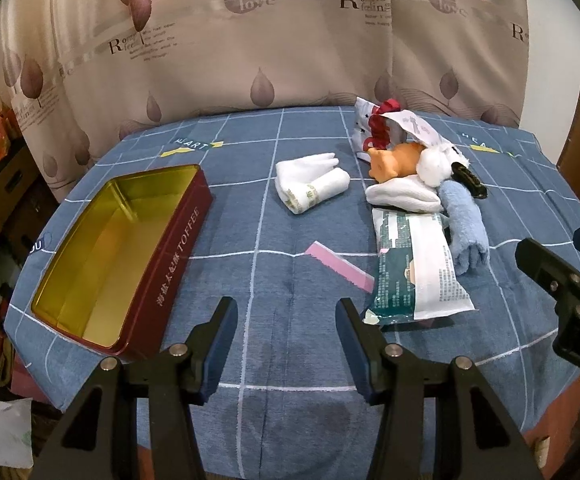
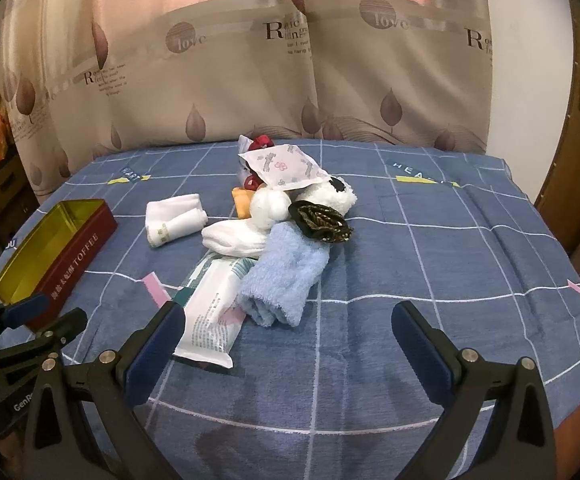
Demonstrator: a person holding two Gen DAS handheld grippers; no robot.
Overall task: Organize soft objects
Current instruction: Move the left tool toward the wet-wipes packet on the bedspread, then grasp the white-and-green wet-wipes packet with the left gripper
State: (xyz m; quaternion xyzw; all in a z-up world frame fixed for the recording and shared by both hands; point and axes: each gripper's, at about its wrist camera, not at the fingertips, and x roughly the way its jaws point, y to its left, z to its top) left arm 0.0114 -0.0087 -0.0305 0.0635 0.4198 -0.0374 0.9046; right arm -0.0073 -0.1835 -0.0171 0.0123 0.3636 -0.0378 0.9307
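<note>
A red toffee tin (image 1: 129, 260) (image 2: 55, 254) with a gold inside lies open and holds nothing, at the left of the blue checked cloth. A rolled white towel (image 1: 310, 186) (image 2: 173, 218) lies alone mid-table. To its right is a heap: a folded white cloth (image 1: 404, 196) (image 2: 233, 240), a light blue towel (image 1: 466, 236) (image 2: 285, 280), a white-and-green packet (image 1: 418, 272) (image 2: 213, 316), an orange toy (image 1: 394, 162), a cotton ball (image 2: 269, 204) and a black hair tie (image 2: 322, 222). My left gripper (image 1: 287, 340) hangs open over bare cloth. My right gripper (image 2: 285, 344) is open just short of the blue towel.
A pink strip (image 1: 340, 266) lies flat between the tin and the packet. A patterned sachet (image 2: 281, 166) and red ribbon (image 1: 380, 128) top the heap's far end. A leaf-print curtain hangs behind the table. Boxes and clutter stand off the left edge; a wooden door is at the right.
</note>
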